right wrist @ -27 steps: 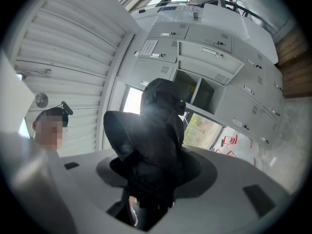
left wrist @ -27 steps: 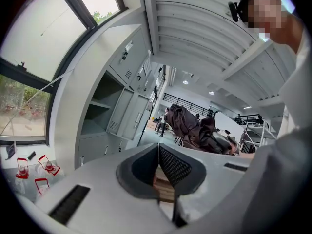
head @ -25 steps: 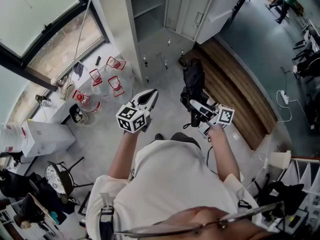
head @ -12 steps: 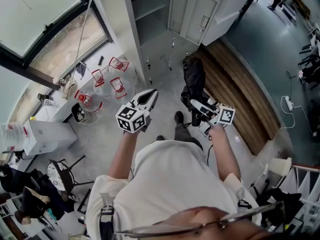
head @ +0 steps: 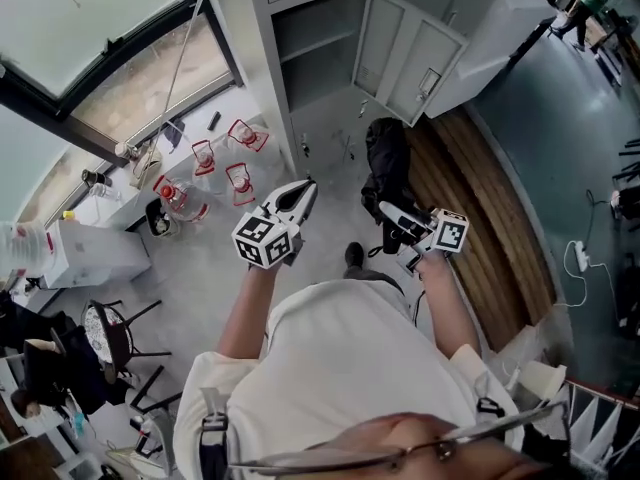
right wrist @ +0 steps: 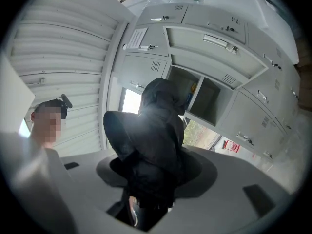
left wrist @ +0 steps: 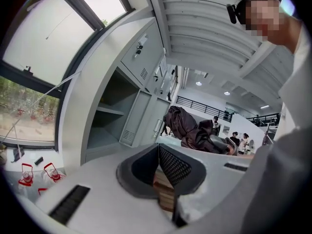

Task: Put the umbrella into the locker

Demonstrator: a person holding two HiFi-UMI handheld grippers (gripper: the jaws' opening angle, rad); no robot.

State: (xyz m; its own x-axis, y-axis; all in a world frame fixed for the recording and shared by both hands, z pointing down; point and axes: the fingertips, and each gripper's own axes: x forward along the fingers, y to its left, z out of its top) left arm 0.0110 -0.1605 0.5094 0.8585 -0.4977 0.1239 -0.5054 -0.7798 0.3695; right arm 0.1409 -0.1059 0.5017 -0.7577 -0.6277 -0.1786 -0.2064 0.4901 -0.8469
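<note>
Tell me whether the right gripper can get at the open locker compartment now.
Probably yes: the door is swung wide and nothing stands between the compartment and the right gripper, shut on the umbrella, though some floor separates them.

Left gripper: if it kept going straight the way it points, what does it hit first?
Probably the locker, near its open door. From the left gripper the way there looks free, though depth is unclear. The umbrella sits right of that line.
</note>
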